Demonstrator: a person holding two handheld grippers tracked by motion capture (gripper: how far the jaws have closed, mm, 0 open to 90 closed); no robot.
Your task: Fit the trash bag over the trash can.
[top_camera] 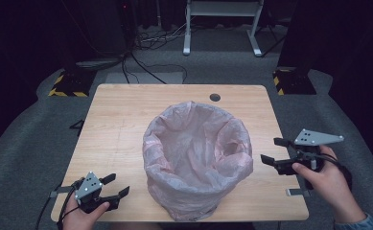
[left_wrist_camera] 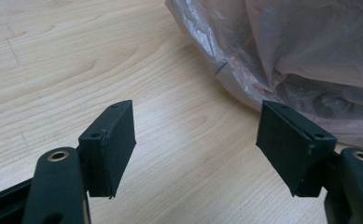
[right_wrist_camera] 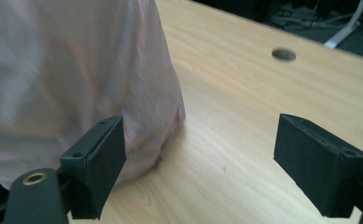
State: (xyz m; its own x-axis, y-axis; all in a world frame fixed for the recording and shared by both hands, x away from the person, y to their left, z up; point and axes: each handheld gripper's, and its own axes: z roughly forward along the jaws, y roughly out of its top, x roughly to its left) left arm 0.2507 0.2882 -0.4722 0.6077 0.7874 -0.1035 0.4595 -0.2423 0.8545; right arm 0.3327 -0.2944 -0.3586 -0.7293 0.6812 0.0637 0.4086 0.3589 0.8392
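- The left gripper (top_camera: 116, 186) had its jaws spread, holding nothing, just left of the pink bag (top_camera: 197, 158).
- The right gripper (top_camera: 274, 151) was likewise spread, empty, near the bag's right side.
- The bag stood on the table (top_camera: 117, 124), between both.

high view: overhead, facing forward-down | gripper views: low, close | shared: bag (top_camera: 197, 158), table (top_camera: 122, 124)

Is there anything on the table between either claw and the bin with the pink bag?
Nothing visible. Bare wood lies between the open left claw and the bin, and between the open right claw and the bin. The table carries nothing else near them, apart from a cable hole at the far edge.
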